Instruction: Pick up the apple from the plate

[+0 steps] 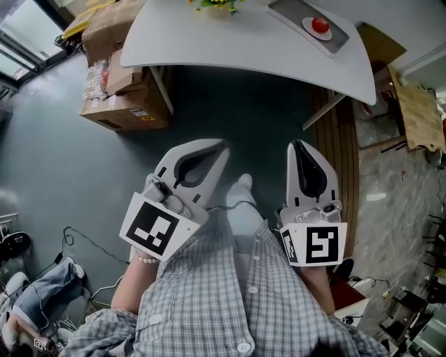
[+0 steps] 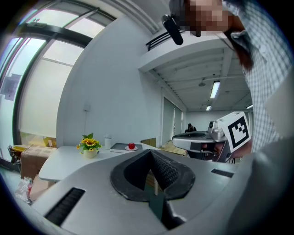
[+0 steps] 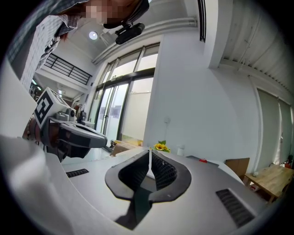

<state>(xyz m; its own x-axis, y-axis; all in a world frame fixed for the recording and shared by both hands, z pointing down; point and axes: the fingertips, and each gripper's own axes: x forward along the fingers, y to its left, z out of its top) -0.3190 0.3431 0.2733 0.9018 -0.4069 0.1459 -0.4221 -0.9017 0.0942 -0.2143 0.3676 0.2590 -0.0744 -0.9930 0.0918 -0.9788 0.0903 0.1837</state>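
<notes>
left tool (image 1: 217, 146) pressed together, empty | right tool (image 1: 300, 145) likewise | apple (image 1: 320, 25) on plate (image 1: 309, 29), apparently atop tray (image 1: 289, 10), well ahead of both

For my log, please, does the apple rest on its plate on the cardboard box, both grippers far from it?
No: the head view shows the apple on its plate on the white table, not the cardboard box; the left gripper and right gripper are far from it.
</notes>
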